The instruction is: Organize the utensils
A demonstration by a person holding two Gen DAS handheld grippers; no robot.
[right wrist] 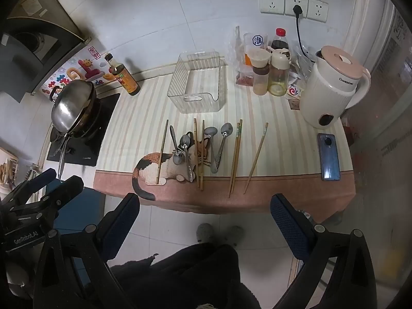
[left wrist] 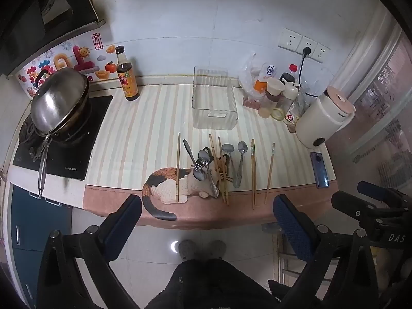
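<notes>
Two grippers, left [left wrist: 206, 213] and right [right wrist: 204, 209], both spread, empty, off the counter's front edge; spoons [left wrist: 206, 166] and chopsticks [right wrist: 235, 154] lie ahead, handles toward them, neither nearer.

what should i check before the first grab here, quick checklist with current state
1. Left gripper open, holding nothing: ok.
2. Right gripper open, holding nothing: ok.
3. Clear bin upright with nothing inside: ok.
4. Single chopstick lies apart from the others, easy first pick: ok.
5. Spoons overlap each other over the cat print, not separated: not ok.
6. Phone near the mat's right edge, clear of the utensils: ok.
</notes>
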